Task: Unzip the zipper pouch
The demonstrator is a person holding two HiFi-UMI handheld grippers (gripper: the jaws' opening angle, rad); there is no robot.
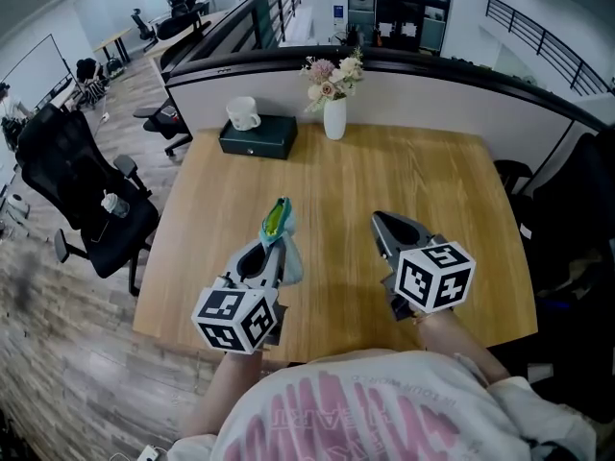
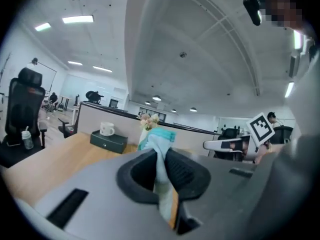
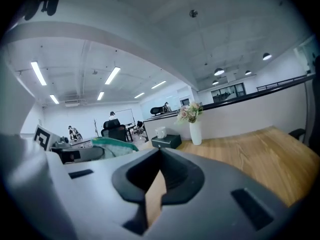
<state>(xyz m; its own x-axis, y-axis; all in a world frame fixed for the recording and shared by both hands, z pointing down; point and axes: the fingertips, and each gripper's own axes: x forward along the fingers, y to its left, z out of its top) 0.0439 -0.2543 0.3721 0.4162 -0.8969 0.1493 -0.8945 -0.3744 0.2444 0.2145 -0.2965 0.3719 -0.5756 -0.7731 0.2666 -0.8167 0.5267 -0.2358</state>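
Note:
The zipper pouch [image 1: 280, 223], light blue with a green and teal top edge, hangs above the wooden table [image 1: 384, 171]. My left gripper [image 1: 273, 250] is shut on its lower part. In the left gripper view the pouch [image 2: 159, 140] rises as a pinched fold from between the dark pads of the left gripper [image 2: 160, 156]. My right gripper [image 1: 382, 223] hovers to the right of the pouch, apart from it, shut with nothing in it. In the right gripper view the right gripper [image 3: 160, 152] has its jaw tips together, and the pouch [image 3: 112, 145] shows off to the left.
At the table's far edge stand a white vase with flowers [image 1: 333, 113] and a dark box [image 1: 258, 138] with a white mug [image 1: 242, 113] on it. A low partition runs behind them. A black office chair [image 1: 86, 185] stands left of the table.

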